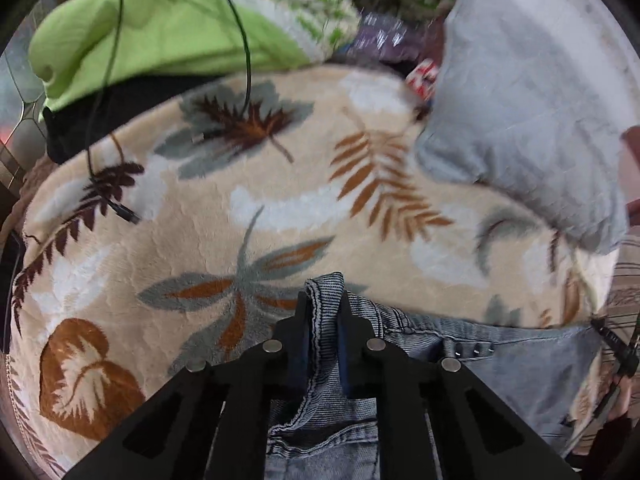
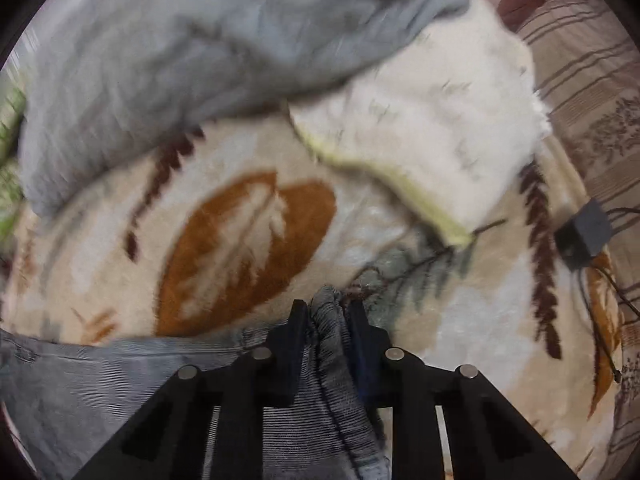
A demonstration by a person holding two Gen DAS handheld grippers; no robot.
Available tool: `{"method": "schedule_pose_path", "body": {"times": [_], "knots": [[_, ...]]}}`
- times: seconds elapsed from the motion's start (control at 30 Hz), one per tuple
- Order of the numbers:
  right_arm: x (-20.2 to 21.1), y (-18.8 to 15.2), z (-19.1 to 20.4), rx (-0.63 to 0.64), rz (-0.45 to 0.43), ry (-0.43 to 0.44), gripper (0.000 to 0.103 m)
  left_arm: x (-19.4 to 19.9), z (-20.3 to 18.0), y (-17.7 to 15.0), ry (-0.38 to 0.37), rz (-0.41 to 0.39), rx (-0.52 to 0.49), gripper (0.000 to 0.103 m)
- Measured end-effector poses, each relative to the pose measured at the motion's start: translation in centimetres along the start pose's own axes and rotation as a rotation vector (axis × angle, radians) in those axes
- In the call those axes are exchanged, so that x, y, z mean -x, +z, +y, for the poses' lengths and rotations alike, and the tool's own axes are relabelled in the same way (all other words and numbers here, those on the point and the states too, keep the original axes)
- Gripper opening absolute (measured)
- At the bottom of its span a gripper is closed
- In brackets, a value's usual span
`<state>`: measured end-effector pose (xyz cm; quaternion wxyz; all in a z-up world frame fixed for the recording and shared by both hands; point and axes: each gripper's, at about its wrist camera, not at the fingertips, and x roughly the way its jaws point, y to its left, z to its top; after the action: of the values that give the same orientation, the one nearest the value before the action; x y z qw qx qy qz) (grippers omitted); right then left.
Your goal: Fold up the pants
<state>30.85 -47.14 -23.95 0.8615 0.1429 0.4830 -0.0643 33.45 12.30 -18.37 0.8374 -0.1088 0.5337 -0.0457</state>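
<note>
The pants are washed blue-grey jeans (image 1: 500, 356) lying at the near edge of a leaf-patterned blanket (image 1: 280, 208). In the left wrist view my left gripper (image 1: 324, 300) is shut on a bunched hem or waistband edge of the jeans, which sticks up between its black fingers. The right wrist view shows my right gripper (image 2: 327, 308) shut on another bunched edge of the jeans (image 2: 100, 384). From there the denim stretches off to the left. The cloth below both grippers is hidden by their frames.
A grey pillow (image 1: 520, 112) lies at the back right. Green cloth (image 1: 160, 32) and cables (image 1: 244, 40) sit at the back left. A white fleece (image 2: 432, 120) and a small grey box (image 2: 584, 232) with wires lie to the right. Striped bedding (image 2: 592, 80) borders the blanket.
</note>
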Motion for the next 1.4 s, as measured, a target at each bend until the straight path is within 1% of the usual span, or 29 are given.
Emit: {"method": "schedule_pose_path", "body": {"times": [0.07, 0.2, 0.27, 0.37, 0.47, 0.63, 0.7, 0.77, 0.8, 0.87, 0.93, 0.97, 1.0, 1.03, 1.1, 1.13, 1.2, 1.27, 1.3, 1.33, 1.37, 1.4], "knots": [[2.4, -0.5, -0.8, -0.020, -0.042, 0.049, 0.016, 2.4, -0.2, -0.3, -0.020, -0.038, -0.007, 0.010], [8.7, -2.4, -1.6, -0.037, -0.159, 0.100, 0.016, 7.2, -0.2, -2.0, -0.072, -0.105, -0.016, 0.010], [11.5, -3.1, -1.6, -0.043, -0.203, 0.115, 0.016, 9.3, -0.1, -3.2, -0.094, -0.130, -0.021, 0.010], [15.5, -6.0, -2.0, -0.044, -0.256, 0.147, 0.016, 12.4, 0.5, -6.0, -0.117, -0.159, -0.028, 0.010], [18.8, -9.9, -2.6, -0.050, -0.290, 0.176, 0.015, 14.9, 1.9, -9.7, -0.134, -0.180, -0.027, 0.010], [23.2, -17.3, -5.0, -0.093, -0.324, 0.216, 0.015, 16.9, 3.7, -15.9, -0.131, -0.194, -0.041, 0.010], [24.1, -20.5, -5.9, -0.107, -0.315, 0.228, 0.015, 17.1, 4.5, -18.7, -0.130, -0.196, -0.043, 0.010], [24.2, -23.2, -6.4, -0.107, -0.297, 0.224, 0.015, 16.4, 5.1, -21.3, -0.109, -0.191, -0.062, 0.010], [23.6, -24.7, -6.5, -0.102, -0.270, 0.218, 0.015, 15.8, 5.3, -22.1, -0.099, -0.179, -0.070, 0.010], [21.7, -27.4, -7.1, -0.096, -0.176, 0.205, 0.015, 13.6, 6.3, -24.4, -0.051, -0.114, -0.077, 0.011], [19.8, -29.5, -7.7, -0.114, -0.075, 0.203, 0.018, 12.0, 7.1, -25.7, -0.018, -0.059, -0.068, 0.012], [19.0, -30.4, -8.1, -0.127, -0.027, 0.214, 0.019, 11.3, 7.7, -26.4, -0.010, -0.029, -0.054, 0.013], [18.4, -31.1, -8.6, -0.142, 0.018, 0.225, 0.019, 11.0, 8.3, -27.0, -0.002, -0.007, -0.046, 0.015], [18.1, -31.9, -9.1, -0.154, 0.046, 0.228, 0.019, 11.0, 8.7, -27.4, 0.010, -0.002, -0.042, 0.016], [18.3, -32.6, -10.1, -0.164, 0.052, 0.256, 0.019, 11.6, 9.3, -27.6, 0.039, -0.003, -0.033, 0.016], [18.9, -32.6, -10.7, -0.174, 0.034, 0.278, 0.019, 12.3, 9.5, -27.5, 0.073, -0.022, -0.031, 0.016], [19.7, -32.0, -11.6, -0.201, -0.010, 0.301, 0.019, 13.8, 9.5, -26.9, 0.111, -0.069, -0.031, 0.016], [20.3, -30.8, -12.5, -0.243, -0.063, 0.344, 0.019, 15.2, 9.0, -26.4, 0.124, -0.113, -0.031, 0.016], [20.4, -30.2, -12.8, -0.262, -0.082, 0.369, 0.023, 16.1, 8.1, -26.2, 0.116, -0.139, -0.047, 0.017], [20.2, -29.3, -13.0, -0.280, -0.093, 0.386, 0.036, 16.6, 7.1, -26.0, 0.107, -0.154, -0.069, 0.018], [19.9, -28.6, -13.0, -0.291, -0.101, 0.390, 0.048, 17.0, 5.8, -26.1, 0.099, -0.168, -0.100, 0.022], [19.6, -27.9, -13.1, -0.304, -0.116, 0.393, 0.074, 17.0, 4.1, -26.5, 0.091, -0.175, -0.137, 0.028]]}}
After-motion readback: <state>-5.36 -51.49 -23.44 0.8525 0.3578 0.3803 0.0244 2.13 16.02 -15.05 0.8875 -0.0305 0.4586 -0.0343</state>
